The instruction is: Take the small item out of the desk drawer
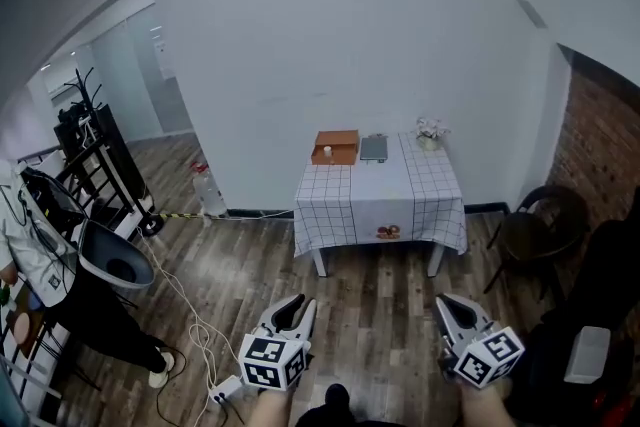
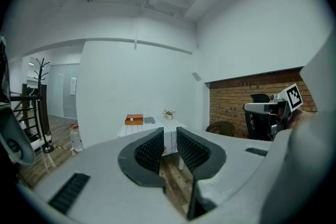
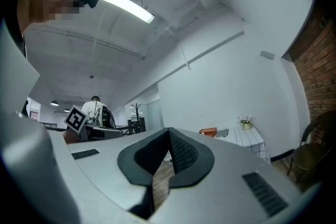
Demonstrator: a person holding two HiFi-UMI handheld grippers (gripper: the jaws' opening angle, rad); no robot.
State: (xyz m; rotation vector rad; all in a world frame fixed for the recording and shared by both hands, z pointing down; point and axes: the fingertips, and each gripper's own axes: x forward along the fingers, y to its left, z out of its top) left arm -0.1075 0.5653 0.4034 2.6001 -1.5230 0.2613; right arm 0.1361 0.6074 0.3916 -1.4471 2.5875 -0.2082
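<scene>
Left gripper (image 2: 169,139) jaws are held slightly apart, nothing between. Right gripper (image 3: 169,134) jaws are pressed together, empty. Orange box (image 1: 336,147) on table (image 1: 420,185), prob. the drawer, lies well apart from both; item not seen. Unbraced, box could be dragged. Floor cable (image 1: 190,313) is shown clearly in head view only.

A white grid-checked cloth (image 1: 380,200) is seen draped matt over the table (image 1: 318,263). The brown wood-plank floor (image 1: 370,305) is finished with a faint sheen. The left gripper (image 2: 169,134) is cased in matt grey plastic, its black pads (image 2: 149,150) ribbed.
</scene>
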